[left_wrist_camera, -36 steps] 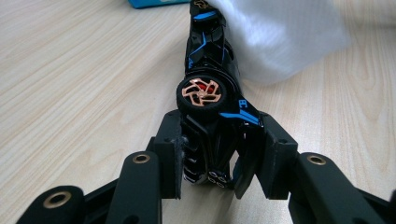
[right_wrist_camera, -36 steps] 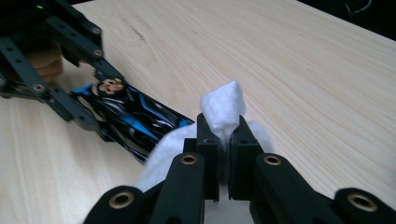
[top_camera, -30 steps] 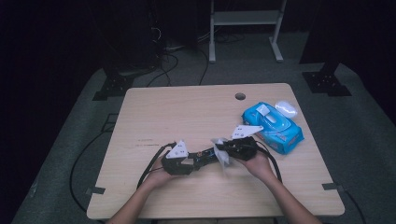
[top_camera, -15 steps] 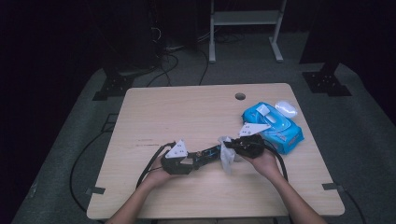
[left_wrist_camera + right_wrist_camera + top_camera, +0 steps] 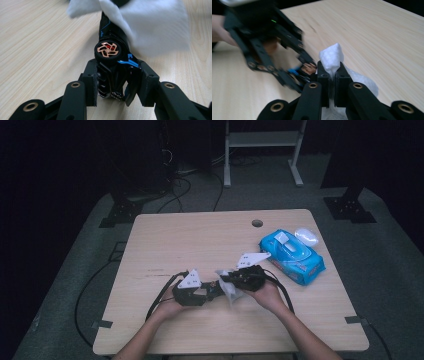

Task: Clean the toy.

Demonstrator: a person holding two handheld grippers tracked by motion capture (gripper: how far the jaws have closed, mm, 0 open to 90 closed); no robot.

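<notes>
A black toy car (image 5: pixel 113 67) with blue trim and a copper-spoked wheel is clamped between the pads of my left gripper (image 5: pixel 117 86), which is shut on its tail end. In the high view that left gripper (image 5: pixel 212 291) lies low over the table's front middle. My right gripper (image 5: pixel 332 77) is shut on a white wipe (image 5: pixel 331 58), pinched between its pads. The wipe (image 5: pixel 152 25) hangs over the car's front. From above, the right gripper (image 5: pixel 226 281) and the wipe (image 5: pixel 231 291) meet the left gripper's tips.
A blue pack of wipes (image 5: pixel 291 256) lies at the table's right, with a white oval lid (image 5: pixel 306 236) beside it. A round cable hole (image 5: pixel 257 223) sits near the far edge of the wooden table (image 5: pixel 175 240). Cables trail off the left side.
The right gripper with the wipe has shifted slightly along the car, first right, then back left. The left gripper and car stay still.
</notes>
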